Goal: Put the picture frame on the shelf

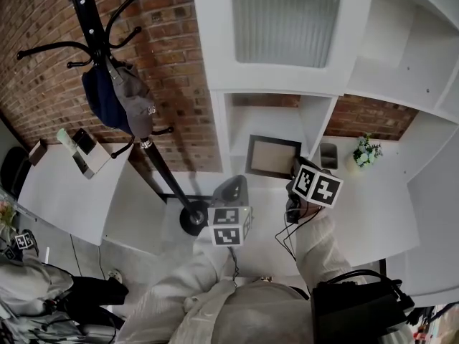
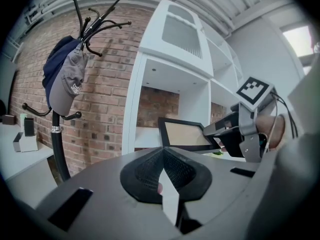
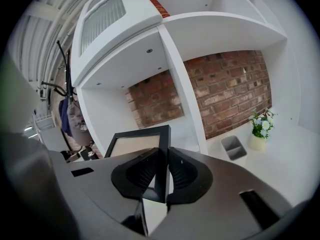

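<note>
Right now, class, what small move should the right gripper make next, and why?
Probably ease the picture frame down into the open shelf compartment until its base sits. The right gripper is clamped on the frame's side edge, with the frame upright at that compartment; whether it rests yet cannot be told.

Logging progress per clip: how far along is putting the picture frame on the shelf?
Done: the picture frame is at the shelf's lower compartment. In hand: the right gripper is shut on its right edge, holding it upright. Left: settle it, release. The left gripper is shut, empty.
</note>
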The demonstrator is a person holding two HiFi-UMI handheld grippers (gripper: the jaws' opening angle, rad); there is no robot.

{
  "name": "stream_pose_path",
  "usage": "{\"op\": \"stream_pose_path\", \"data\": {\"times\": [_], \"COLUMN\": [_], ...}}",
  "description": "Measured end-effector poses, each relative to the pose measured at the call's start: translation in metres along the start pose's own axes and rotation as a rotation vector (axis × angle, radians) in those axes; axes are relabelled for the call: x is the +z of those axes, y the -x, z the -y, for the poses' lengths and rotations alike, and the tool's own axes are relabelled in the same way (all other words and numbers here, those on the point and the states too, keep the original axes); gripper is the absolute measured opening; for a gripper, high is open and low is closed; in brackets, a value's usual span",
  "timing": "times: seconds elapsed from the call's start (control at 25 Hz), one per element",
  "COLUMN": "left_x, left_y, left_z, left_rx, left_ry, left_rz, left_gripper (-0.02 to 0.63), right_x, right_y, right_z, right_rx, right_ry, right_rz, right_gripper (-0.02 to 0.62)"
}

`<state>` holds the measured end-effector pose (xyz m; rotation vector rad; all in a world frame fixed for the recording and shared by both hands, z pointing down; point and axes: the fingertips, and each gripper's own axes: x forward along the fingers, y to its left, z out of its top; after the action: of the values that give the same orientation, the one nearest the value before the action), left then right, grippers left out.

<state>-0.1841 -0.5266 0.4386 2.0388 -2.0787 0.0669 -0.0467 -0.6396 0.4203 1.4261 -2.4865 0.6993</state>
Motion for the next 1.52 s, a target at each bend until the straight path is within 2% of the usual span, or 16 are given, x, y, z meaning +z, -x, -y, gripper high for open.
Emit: {"op": "stream_pose_path", "data": {"times": [0.56, 1.08, 1.52], "left_x": [0.024, 0.023, 0.018], "left_y": [-0.034, -0.061, -0.077], "left_z": [-0.003, -0.010, -0.012], "left_rx": [0.012, 0.031, 0.027], "left_ry": [-0.017, -0.026, -0.030], "left_rz": [0.013, -0.006, -0.027], "left_gripper": [0.008, 0.008, 0.008], "right_x": [0.027, 0.032, 0.030], "right_y": [-0.033, -0.069, -0.088], "right_z": [-0.003, -0.002, -0.002], "right_rx": [0.007, 0.012, 0.010], "right_ry": [0.009, 0.011, -0.033], "right_rz": [0.010, -0.017, -0.052], "right_gripper": [0.075, 0.075, 0.075]}}
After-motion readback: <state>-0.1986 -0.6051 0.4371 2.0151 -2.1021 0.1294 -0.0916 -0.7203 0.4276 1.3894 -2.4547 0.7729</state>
